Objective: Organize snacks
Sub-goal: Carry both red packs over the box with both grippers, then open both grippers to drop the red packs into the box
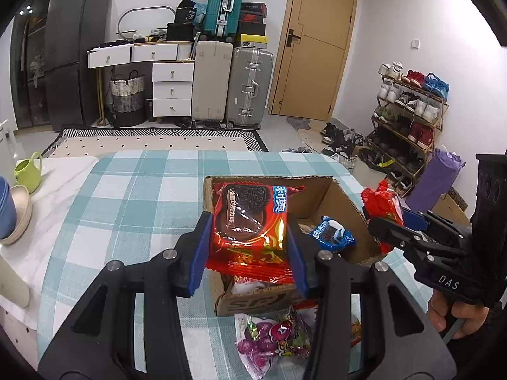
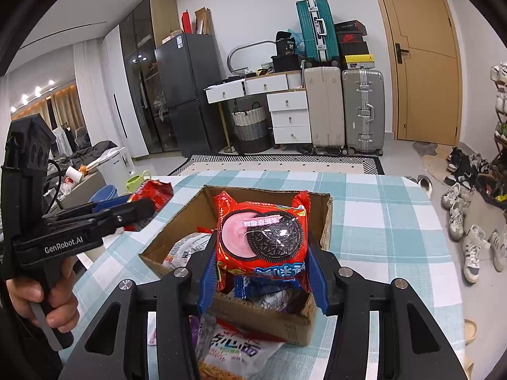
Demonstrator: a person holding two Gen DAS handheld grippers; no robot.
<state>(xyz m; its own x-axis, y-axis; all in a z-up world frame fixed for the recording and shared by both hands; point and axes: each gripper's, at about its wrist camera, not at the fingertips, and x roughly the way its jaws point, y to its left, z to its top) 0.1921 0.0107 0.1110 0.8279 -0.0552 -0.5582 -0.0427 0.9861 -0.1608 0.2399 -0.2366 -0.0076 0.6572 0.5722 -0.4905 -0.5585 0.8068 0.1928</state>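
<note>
My left gripper [image 1: 248, 221] is shut on a red chocolate-Oreo pack [image 1: 250, 212], held over the near left part of an open cardboard box [image 1: 343, 201]. A small blue Oreo packet [image 1: 332, 232] lies inside the box. My right gripper [image 2: 263, 239] is shut on a red Oreo pack with pink cream [image 2: 261, 232], held above the box [image 2: 187, 210] near its front wall. Each view shows the other gripper from the side: the right gripper [image 1: 381, 221] with its red pack [image 1: 378, 201], the left gripper [image 2: 147, 205] with its red pack [image 2: 152, 191].
The box stands on a teal checked tablecloth [image 1: 126, 190]. A purple candy bag [image 1: 272, 338] and a noodle snack bag [image 2: 231, 351] lie in front of it. A green mug [image 1: 28, 171] and stacked bowls [image 1: 14, 218] stand at the left. Shoes lie beyond the right edge.
</note>
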